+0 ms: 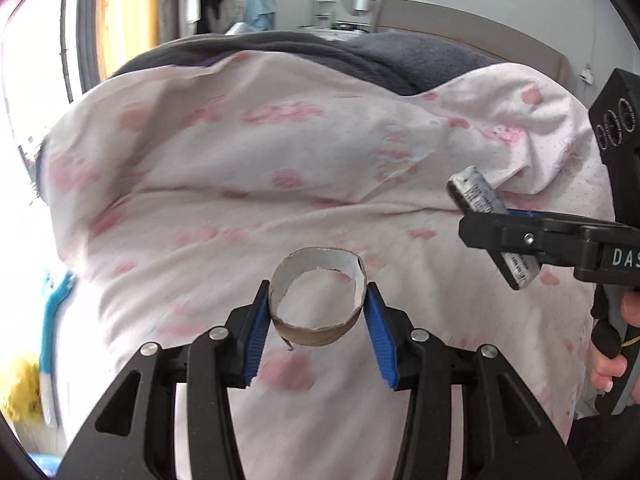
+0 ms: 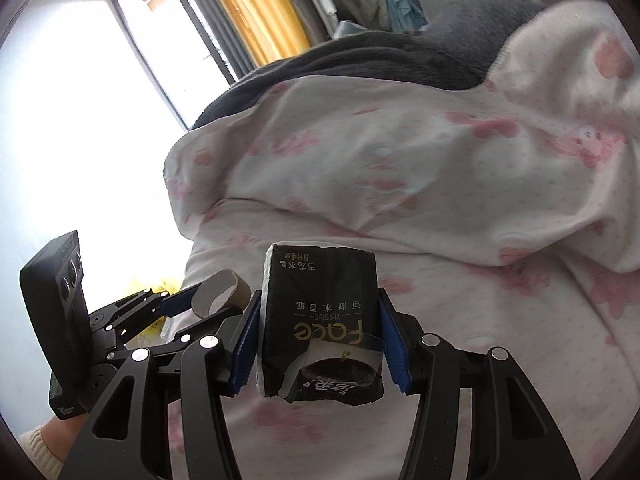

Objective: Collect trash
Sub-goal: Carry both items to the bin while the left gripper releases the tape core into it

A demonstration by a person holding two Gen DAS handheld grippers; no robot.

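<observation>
Over the bed, I hold both tongs loaded: my left tongs point(image 1: 318, 316) are clamped on a torn cardboard tube point(image 1: 318, 300), its open end facing the camera, blue pads point(image 1: 378, 332) pressing either side of the ring. My right tongs point(image 2: 320, 344) are clamped on a black tissue pack point(image 2: 320, 320), printed "Face Tissue" upside down, its opening flap torn and turned toward the lens. Both items hang above the pink-printed white quilt point(image 1: 240, 160), clear of the fabric. A dark grey blanket point(image 1: 280, 50) lies across the far end of the bed. From the left camera the pack shows edge-on at the right, gripped beside my hand point(image 1: 612, 364) on the handle. From the right camera the tube sits just left of the pack. Yellow curtains point(image 2: 256, 8) frame a bright window point(image 2: 80, 100) behind
</observation>
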